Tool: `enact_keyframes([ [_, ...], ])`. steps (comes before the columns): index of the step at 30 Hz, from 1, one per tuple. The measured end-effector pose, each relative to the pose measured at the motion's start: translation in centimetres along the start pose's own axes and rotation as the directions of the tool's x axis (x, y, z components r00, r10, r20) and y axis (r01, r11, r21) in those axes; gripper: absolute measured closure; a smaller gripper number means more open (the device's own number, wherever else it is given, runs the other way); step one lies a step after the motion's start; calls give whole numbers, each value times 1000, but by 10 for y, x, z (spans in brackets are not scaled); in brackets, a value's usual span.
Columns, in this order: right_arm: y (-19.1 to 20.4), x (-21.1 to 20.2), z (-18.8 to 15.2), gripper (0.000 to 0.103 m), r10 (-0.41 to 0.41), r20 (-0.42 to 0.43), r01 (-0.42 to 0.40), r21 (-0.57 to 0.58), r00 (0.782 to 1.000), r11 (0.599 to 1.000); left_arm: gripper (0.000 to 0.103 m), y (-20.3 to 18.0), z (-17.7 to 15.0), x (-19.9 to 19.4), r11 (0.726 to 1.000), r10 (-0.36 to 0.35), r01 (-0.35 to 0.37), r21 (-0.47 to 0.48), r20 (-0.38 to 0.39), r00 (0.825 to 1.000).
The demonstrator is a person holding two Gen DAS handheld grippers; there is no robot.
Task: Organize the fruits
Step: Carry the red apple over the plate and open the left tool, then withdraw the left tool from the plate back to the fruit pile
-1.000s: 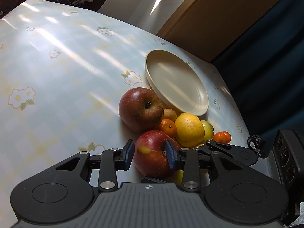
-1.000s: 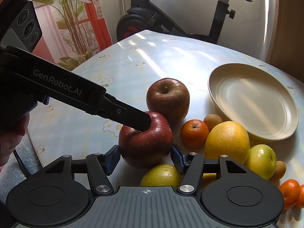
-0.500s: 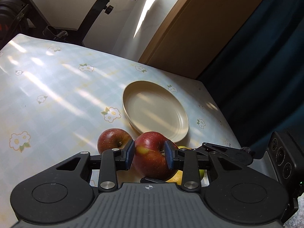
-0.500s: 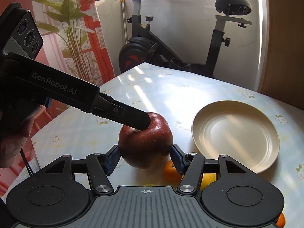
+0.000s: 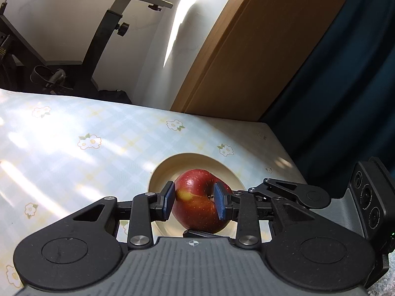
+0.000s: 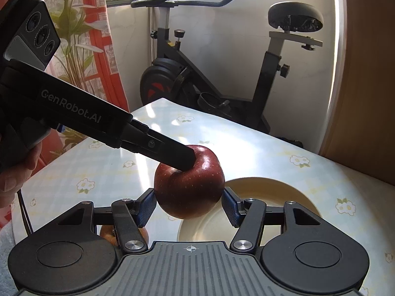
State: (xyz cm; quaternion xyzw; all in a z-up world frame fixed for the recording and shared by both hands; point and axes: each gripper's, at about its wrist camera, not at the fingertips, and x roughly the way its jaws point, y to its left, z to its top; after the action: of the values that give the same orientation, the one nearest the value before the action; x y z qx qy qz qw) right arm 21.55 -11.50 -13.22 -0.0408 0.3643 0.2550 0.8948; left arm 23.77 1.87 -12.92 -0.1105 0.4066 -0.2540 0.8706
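Note:
A red apple (image 5: pixel 195 212) hangs in the air over the near part of a cream plate (image 5: pixel 192 160). My left gripper (image 5: pixel 195 199) is shut on it, blue pads pressed on both sides near the stem. My right gripper (image 6: pixel 188 207) also grips the same red apple (image 6: pixel 192 192) at its widest part, above the plate (image 6: pixel 271 197). In the right wrist view the left gripper's black fingers (image 6: pixel 172 155) reach in from the left onto the apple's top. A second red apple (image 6: pixel 108 234) lies on the table, mostly hidden behind my right gripper.
The table (image 5: pixel 74 148) has a pale checked cloth with flowers. An exercise bike (image 6: pixel 222 86) stands behind its far edge. A wooden panel (image 5: pixel 246 61) and a dark blue curtain (image 5: pixel 345 98) are to the right. A person's hand (image 6: pixel 14 172) holds the left gripper.
Both grippers have lifted the red apple off the fruit pile and carried it over the plate. The oranges and other fruits have dropped out of view.

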Motion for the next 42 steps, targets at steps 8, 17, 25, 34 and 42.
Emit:
enact_keyframes([
  [8, -32, 43, -9, 49, 17, -65, -15, 39, 998, 999, 68, 18, 14, 50, 999, 12, -14, -29, -73, 997],
  [17, -47, 68, -22, 49, 35, -96, -31, 49, 995, 998, 68, 31, 16, 83, 998, 31, -37, -42, -132, 991],
  [25, -52, 68, -23, 47, 41, -85, -34, 77, 996, 996, 64, 25, 14, 87, 998, 69, -70, -2, -118, 991],
  [34, -49, 37, -27, 42, -24, -52, 29, 91, 998, 995, 55, 17, 12, 79, 990, 139, -137, 32, -102, 985],
  [42, -52, -21, -49, 43, -135, 42, 129, 128, 990, 983, 56, 7, 0, 44, 986, 166, -165, 25, -19, 986],
])
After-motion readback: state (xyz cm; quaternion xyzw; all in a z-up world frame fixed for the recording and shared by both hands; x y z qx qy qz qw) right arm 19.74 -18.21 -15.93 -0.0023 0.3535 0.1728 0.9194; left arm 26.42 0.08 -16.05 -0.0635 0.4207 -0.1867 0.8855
